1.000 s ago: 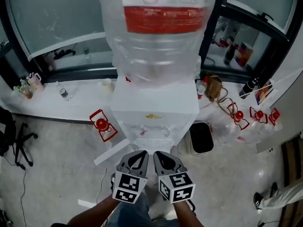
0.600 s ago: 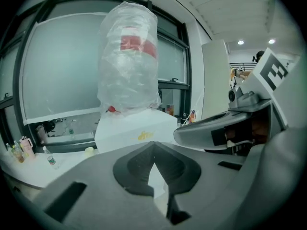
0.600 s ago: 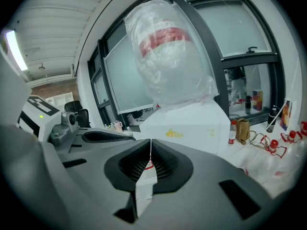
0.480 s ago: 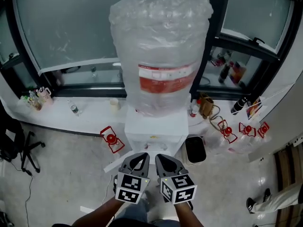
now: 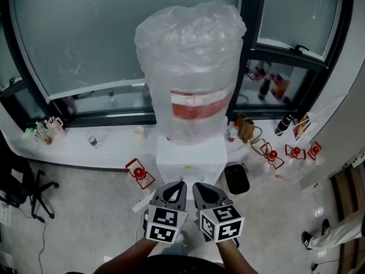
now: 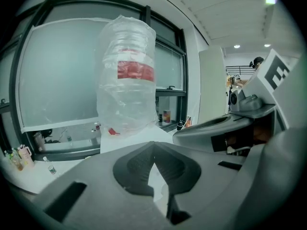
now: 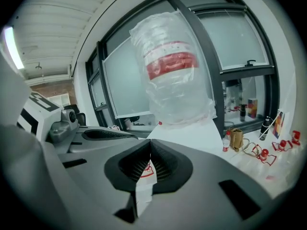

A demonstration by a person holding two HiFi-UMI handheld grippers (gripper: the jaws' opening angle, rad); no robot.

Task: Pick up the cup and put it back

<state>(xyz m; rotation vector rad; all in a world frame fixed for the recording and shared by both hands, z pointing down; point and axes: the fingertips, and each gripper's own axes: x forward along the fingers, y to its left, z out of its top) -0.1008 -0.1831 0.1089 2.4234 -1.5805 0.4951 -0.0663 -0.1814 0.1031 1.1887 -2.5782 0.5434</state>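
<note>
No cup shows clearly in any view; a small pale object (image 5: 138, 131) on the window ledge is too small to tell. My left gripper (image 5: 181, 183) and right gripper (image 5: 197, 185) are held side by side, pointing at a white water dispenser (image 5: 191, 157). On it stands a big plastic-wrapped bottle (image 5: 191, 73) with a red label. In the left gripper view the left gripper (image 6: 153, 145) is shut with nothing in it. The right gripper (image 7: 150, 142) has its tips together, also with nothing held. Both gripper views show the bottle (image 6: 127, 80) (image 7: 175, 71) ahead.
A black bin (image 5: 235, 179) stands right of the dispenser. Red bottle carriers lie on the floor at left (image 5: 138, 173) and right (image 5: 272, 154). The window ledge (image 5: 108, 153) bears small bottles. An office chair (image 5: 25, 190) is at far left, a person's leg (image 5: 336, 233) at far right.
Both grippers and the head view have risen: the bottle's top, cut off before, now shows whole. The grippers stay shut, side by side.
</note>
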